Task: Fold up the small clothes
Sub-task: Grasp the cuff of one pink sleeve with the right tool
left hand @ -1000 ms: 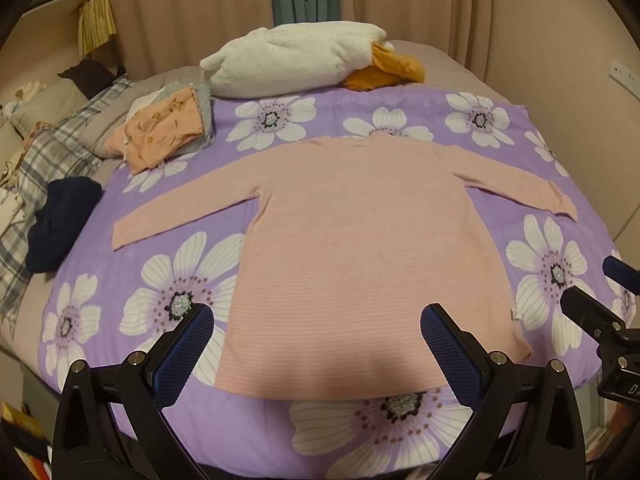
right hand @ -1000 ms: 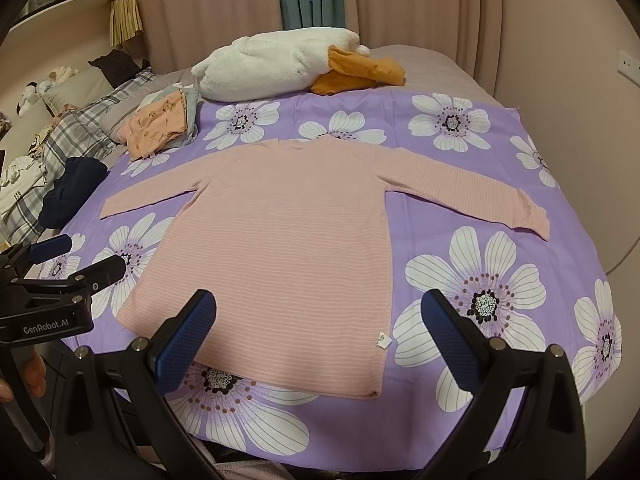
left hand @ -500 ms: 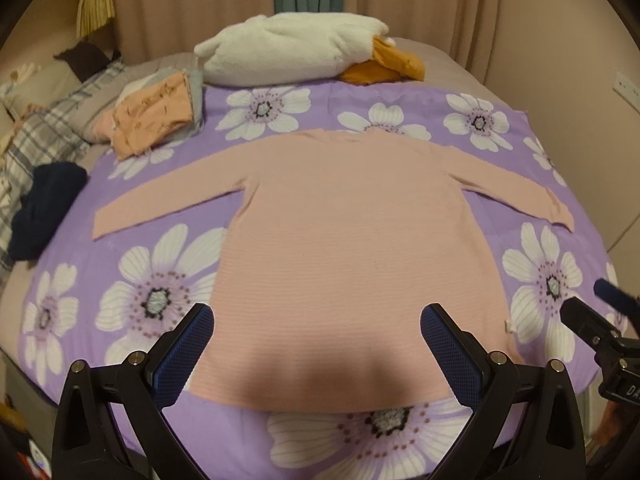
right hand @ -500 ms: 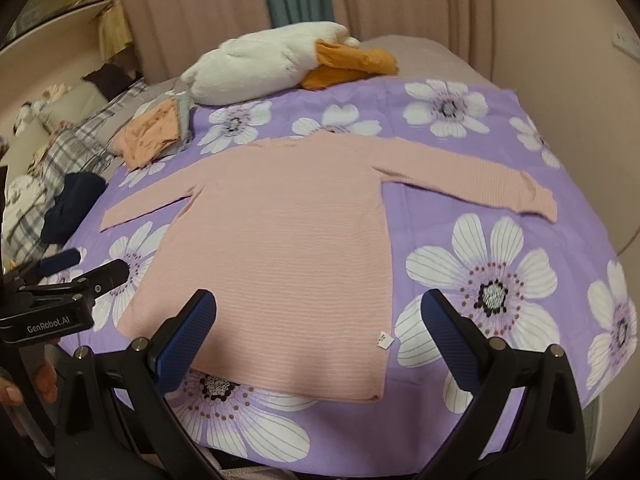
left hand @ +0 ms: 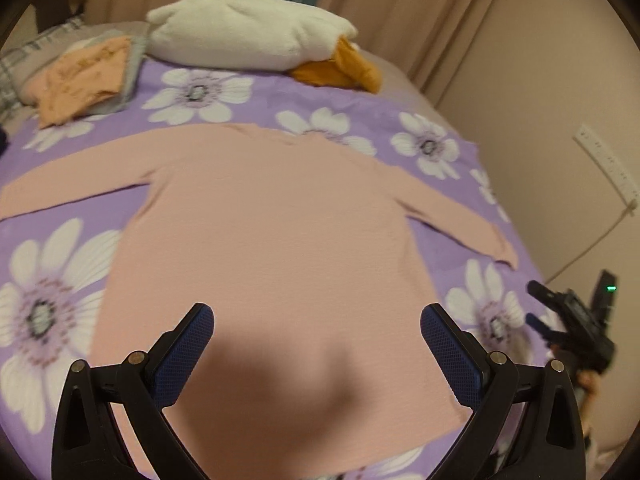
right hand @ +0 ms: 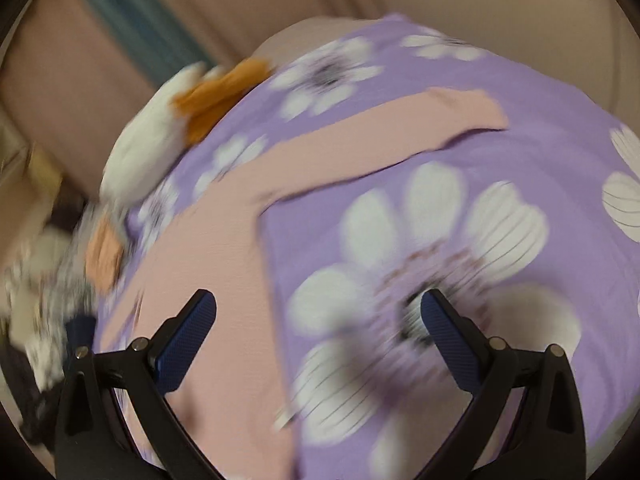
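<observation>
A pink long-sleeved shirt (left hand: 276, 240) lies flat on the purple flowered bedspread (left hand: 52, 240), both sleeves spread out. My left gripper (left hand: 316, 344) hangs open low over the shirt's lower body, nothing between its fingers. In the blurred, tilted right wrist view the right gripper (right hand: 318, 328) is open over the shirt's right side edge (right hand: 224, 272) and a white flower print, with the right sleeve (right hand: 384, 132) stretching away to its cuff. The right gripper (left hand: 572, 320) also shows at the right edge of the left wrist view, beside the bed.
A white plush pillow (left hand: 248, 32) with orange cloth (left hand: 340, 68) lies at the bed's head. Folded peach and grey clothes (left hand: 84, 76) sit at the back left. A wall with a power strip (left hand: 608, 164) and curtains border the bed's right side.
Both grippers have dropped closer to the bed. The left moved forward over the shirt's hem; the right swung to the right and tilted, now facing the right sleeve. Both stay open.
</observation>
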